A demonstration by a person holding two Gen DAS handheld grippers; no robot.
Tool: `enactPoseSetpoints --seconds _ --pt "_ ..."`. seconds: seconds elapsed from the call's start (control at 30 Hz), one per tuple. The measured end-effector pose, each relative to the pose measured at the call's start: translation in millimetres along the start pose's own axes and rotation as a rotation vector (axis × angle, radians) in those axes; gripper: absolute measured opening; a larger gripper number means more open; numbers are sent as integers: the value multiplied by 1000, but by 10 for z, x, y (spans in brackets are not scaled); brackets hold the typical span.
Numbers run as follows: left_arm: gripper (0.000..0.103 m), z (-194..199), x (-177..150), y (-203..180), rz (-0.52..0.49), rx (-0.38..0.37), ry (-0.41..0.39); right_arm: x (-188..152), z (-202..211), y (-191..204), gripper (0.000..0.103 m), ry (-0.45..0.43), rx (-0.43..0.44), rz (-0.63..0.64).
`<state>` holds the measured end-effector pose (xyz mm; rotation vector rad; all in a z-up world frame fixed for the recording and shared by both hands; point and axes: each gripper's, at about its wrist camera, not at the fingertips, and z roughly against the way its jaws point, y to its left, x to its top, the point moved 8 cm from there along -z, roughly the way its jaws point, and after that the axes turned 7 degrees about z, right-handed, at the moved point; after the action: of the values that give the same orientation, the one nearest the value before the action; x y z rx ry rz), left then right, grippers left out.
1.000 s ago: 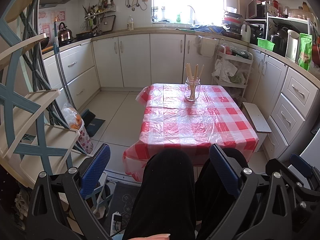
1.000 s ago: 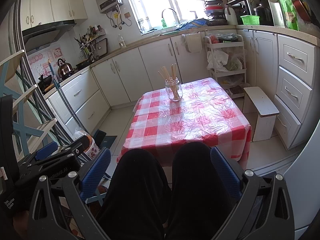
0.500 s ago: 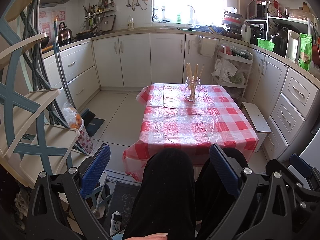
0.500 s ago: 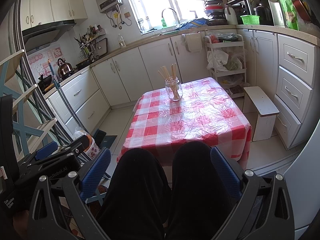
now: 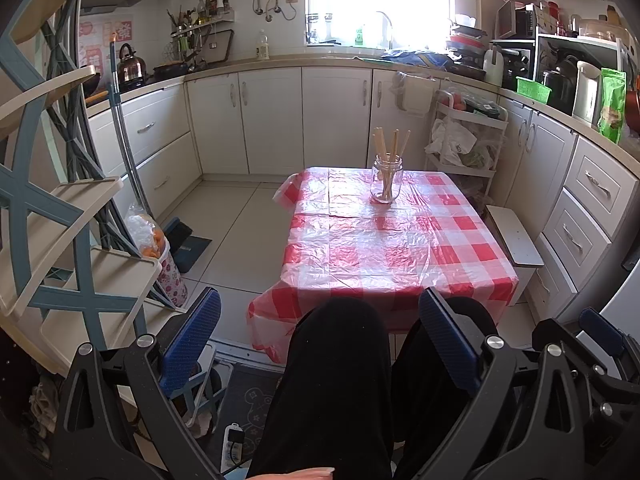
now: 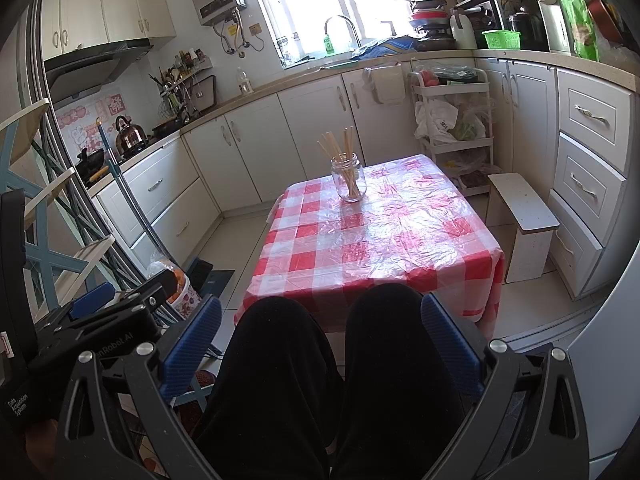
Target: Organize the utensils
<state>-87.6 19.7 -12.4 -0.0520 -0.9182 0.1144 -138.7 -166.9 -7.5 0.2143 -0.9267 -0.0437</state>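
Sitting at the near edge of the table (image 5: 400,256), both grippers low over my knees (image 5: 340,360), nothing in either one.

Left gripper (image 5: 320,328): jaws spread wide, blue pads (image 5: 192,332) well apart, empty. It is level and aimed forward along the table's length. In the right wrist view it shows at the lower left edge, beside my left knee.

Left of the table: blue-and-cream shelf rack (image 5: 60,240), a bag of orange items (image 5: 150,236) on the floor by it, and a kettle (image 5: 130,66) on the counter behind.

Glass jar (image 5: 386,180) stands upright at the far end of the table, roughly on its centerline, on the red checked cloth (image 6: 380,240). Wooden chopsticks (image 5: 390,148) stand in it, long axis near vertical, tips down in the jar, top ends fanned out above the rim. Some lean left, some right. Exact count not readable. Jar is well apart from both grippers.

Right gripper (image 6: 320,332): also wide open, empty, pads (image 6: 448,340) flanking my knees. Aimed forward and slightly left, so the jar sits right of center in its view. Its fingertip shows at the lower right of the left wrist view.

Right of the table: white stool (image 6: 520,216) just beside it, then a white cart (image 6: 452,120) with bags, and drawer units (image 6: 592,160) along the wall.
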Motion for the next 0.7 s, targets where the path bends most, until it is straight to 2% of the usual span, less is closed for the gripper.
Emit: enactPoseSetpoints --seconds 0.7 --pt "95 -49 16 36 10 -8 24 -1 1 10 96 4 2 -1"
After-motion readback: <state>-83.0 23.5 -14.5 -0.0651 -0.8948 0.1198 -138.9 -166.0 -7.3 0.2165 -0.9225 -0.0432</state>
